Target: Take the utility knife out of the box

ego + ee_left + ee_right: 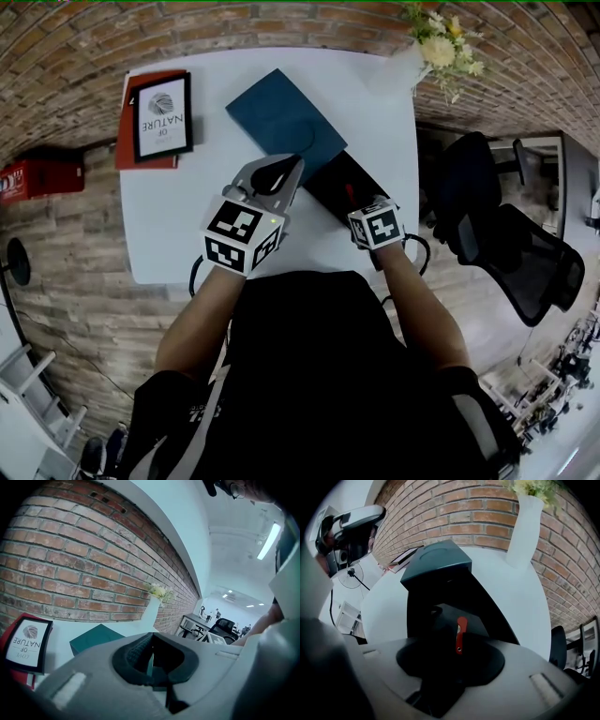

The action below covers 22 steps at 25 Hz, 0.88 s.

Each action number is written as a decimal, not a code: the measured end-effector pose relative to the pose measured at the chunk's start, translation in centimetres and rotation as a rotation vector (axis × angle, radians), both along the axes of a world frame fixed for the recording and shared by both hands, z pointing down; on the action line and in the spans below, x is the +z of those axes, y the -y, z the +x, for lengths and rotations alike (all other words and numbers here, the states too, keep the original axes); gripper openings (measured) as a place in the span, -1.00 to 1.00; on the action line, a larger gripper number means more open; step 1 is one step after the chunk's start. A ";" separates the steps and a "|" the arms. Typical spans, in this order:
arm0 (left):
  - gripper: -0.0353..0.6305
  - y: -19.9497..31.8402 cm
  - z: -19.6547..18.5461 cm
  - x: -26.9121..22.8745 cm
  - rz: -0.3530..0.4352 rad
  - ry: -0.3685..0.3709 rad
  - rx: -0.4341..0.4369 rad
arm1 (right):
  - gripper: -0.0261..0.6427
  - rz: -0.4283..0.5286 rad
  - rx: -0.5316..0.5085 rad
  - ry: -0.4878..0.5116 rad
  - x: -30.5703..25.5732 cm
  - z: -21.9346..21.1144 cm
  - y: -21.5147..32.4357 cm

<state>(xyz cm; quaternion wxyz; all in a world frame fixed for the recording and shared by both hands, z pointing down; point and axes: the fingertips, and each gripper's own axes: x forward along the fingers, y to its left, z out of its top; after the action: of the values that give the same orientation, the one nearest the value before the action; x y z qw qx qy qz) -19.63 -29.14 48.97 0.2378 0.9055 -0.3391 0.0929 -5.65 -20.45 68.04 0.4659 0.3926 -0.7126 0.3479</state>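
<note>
One frame (pixel 163 114) reads "OF NATURE". The table (pixel 187 225) bears one teal lid (pixel 284 116), one black box (pixel 339 186) and one vase (pixel 403 67). One red knife (pixel 460 634) lies in the box, below the right gripper (pixel 450 663), whose jaws are spread. The left gripper (pixel 279 172) is pressed together, empty, near the lid

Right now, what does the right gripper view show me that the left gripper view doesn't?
Only the right gripper view: the red utility knife lying in the open black box, seen past the open jaws of the right gripper. Only the left gripper view: readable lettering on the framed print, and ceiling lights. Both: the teal lid, white vase and brick wall.
</note>
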 end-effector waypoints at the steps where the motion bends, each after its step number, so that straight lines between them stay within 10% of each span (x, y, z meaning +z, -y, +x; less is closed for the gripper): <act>1: -0.87 0.0 -0.1 0.1 -0.001 -0.001 0.000 | -0.47 0.001 0.001 -0.005 0.1 0.1 0.0; 22: -0.87 -0.1 -0.8 0.6 -0.012 -0.009 -0.005 | -0.50 -0.001 0.026 -0.061 0.6 1.0 0.0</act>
<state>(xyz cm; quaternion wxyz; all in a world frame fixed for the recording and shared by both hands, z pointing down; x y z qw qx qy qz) -20.39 -29.04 49.57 0.2449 0.9035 -0.3399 0.0902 -4.69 -20.44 68.62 0.4832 0.4117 -0.6927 0.3422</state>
